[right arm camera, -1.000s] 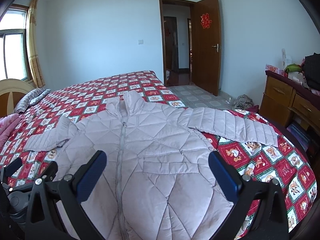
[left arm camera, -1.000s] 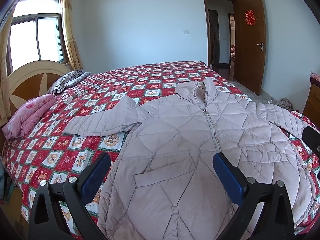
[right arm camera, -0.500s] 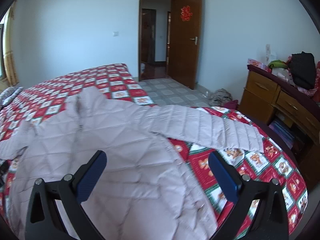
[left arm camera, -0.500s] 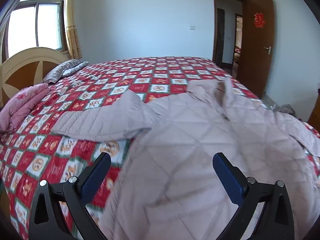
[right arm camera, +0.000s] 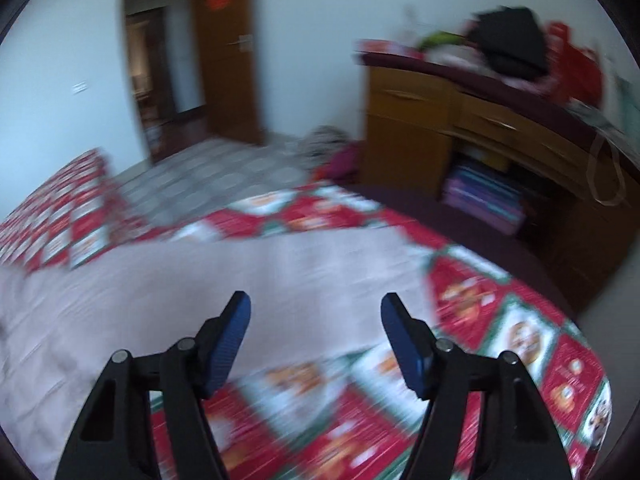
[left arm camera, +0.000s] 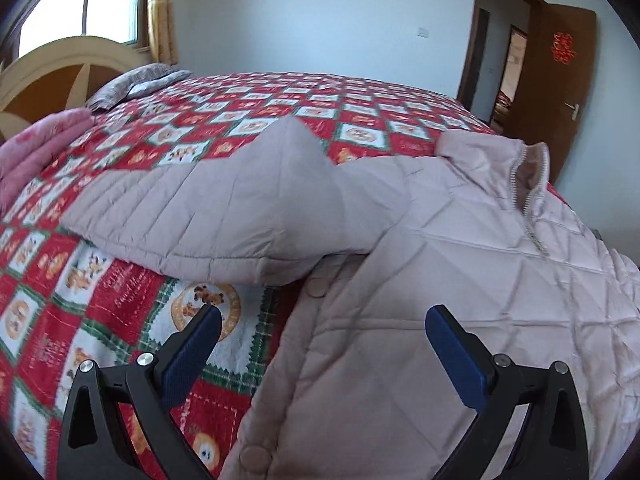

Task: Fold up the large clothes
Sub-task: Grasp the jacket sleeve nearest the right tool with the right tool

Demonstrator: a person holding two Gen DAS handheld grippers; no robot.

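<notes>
A pale pink quilted jacket (left arm camera: 460, 272) lies face up on the red patterned bedspread (left arm camera: 280, 112), zip and collar toward the far right. One sleeve (left arm camera: 208, 216) stretches to the left. My left gripper (left arm camera: 322, 318) is open just above the jacket's side edge below that armpit, nothing between its blue pads. In the blurred right wrist view the other sleeve (right arm camera: 248, 272) runs across the bedspread (right arm camera: 500, 320). My right gripper (right arm camera: 316, 308) hovers over this sleeve with its jaws closing; the pads do not press on cloth.
A pink folded blanket (left arm camera: 36, 148) and striped pillow (left arm camera: 136, 80) lie by the headboard (left arm camera: 60, 68). An open brown door (left arm camera: 560, 76) stands past the bed. A wooden dresser (right arm camera: 480, 120) piled with clothes stands right of the bed, tiled floor (right arm camera: 216, 172) beyond.
Both grippers dropped closer to the bed. The left swung toward the left sleeve and armpit. The right swept right over the other sleeve and its jaws narrowed.
</notes>
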